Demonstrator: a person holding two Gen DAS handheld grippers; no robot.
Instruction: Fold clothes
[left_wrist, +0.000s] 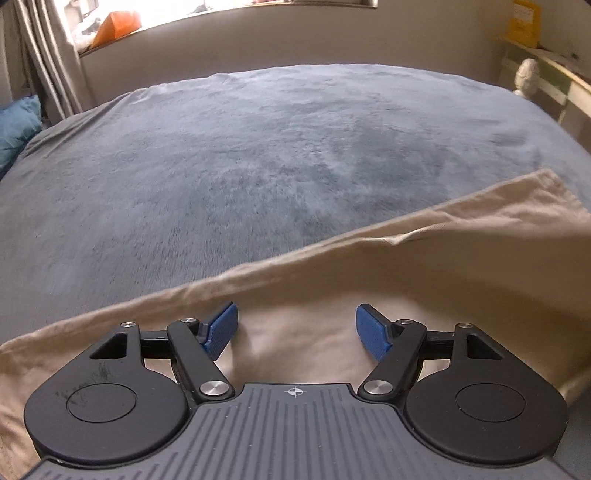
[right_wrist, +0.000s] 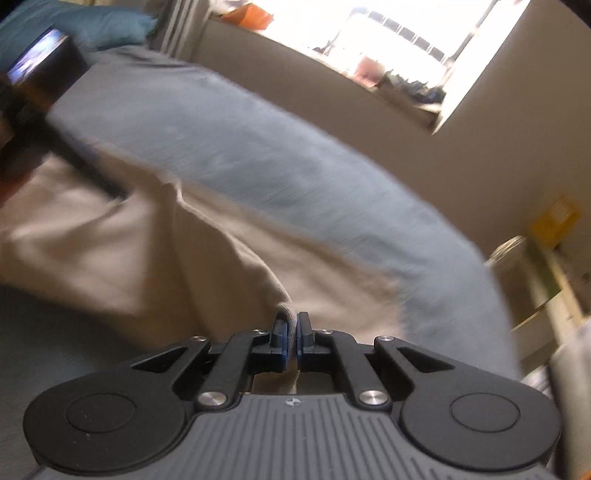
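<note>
- Left wrist view has the left gripper (left_wrist: 297, 328) pointing steeply down over the beige cotton garment (left_wrist: 406, 280), its blue ribbed pads (left_wrist: 221, 328) standing wide apart with only flat cloth showing in the gap; nothing is pinched there.
- Beige cotton garment lies spread on the grey-blue plush blanket (left_wrist: 258, 158) that covers the bed, along the blanket's near edge, with one long hem running as a diagonal from low left to high right.
- Right wrist view, badly blurred, shows the right gripper (right_wrist: 291, 330) tilted downward and rolled, its jaws together and clamped on a ridge of the garment (right_wrist: 207, 251) that rises as a fold straight into the pads.
- From that pinch the cloth fans out to the left over the blanket (right_wrist: 258, 147).
- At the blanket's far left corner a dark blurred shape (right_wrist: 40, 92) crosses the garment; what it is cannot be told.
- Beyond the blanket, a bright window (right_wrist: 388, 37) with a cluttered sill, a grey striped curtain (left_wrist: 48, 55), a blue pillow (left_wrist: 18, 125), a pale wooden bed rail (left_wrist: 554, 85) and a yellow box (left_wrist: 524, 24).
- Nothing lies on the blanket ahead of the garment's hem.
</note>
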